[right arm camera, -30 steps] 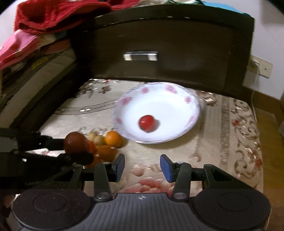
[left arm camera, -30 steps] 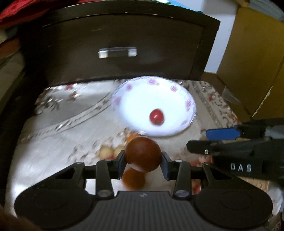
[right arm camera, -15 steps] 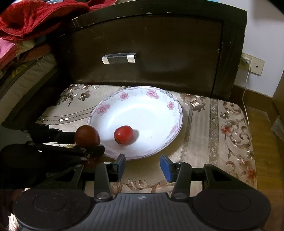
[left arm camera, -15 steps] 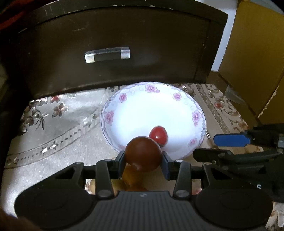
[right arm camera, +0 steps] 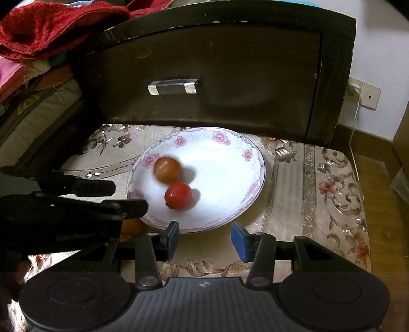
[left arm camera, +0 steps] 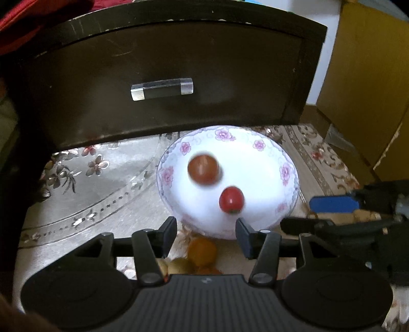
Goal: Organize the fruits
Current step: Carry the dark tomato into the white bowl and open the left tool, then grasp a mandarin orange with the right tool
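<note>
We note the left claw (left arm camera: 206, 231) spread wide and empty, poised at the near rim of the plate (left arm camera: 288, 163). The right claw (right arm camera: 204, 236) likewise stands released, holding nothing, its blue pads (right arm camera: 240, 242) just short of the plate's near edge.

Inside the white, pink-flowered plate: a brownish-red fruit (left arm camera: 203, 169), motion-blurred, toward the back left, and a bright red fruit (left arm camera: 231, 199) nearer the front. In the right view the two look close together; we cannot tell whether they touch.

Off the plate, just beside its near-left rim, an orange fruit (left arm camera: 202, 250) and a pale yellow-green fruit (left arm camera: 180, 265) sit on the cloth, partly hidden by the left claw's body.

Surface: a tabletop under a beige cloth (right arm camera: 306, 184) with floral and scroll patterns. Behind the plate rises a dark wooden drawer front (right arm camera: 217, 76) with a clear handle (right arm camera: 173, 86). Red fabric (right arm camera: 51, 23) is piled at upper left; a wall socket (right arm camera: 368, 97) with a white cable shows at right. Yellow-brown boxes (left arm camera: 365, 63) stand to the right in the left view.
</note>
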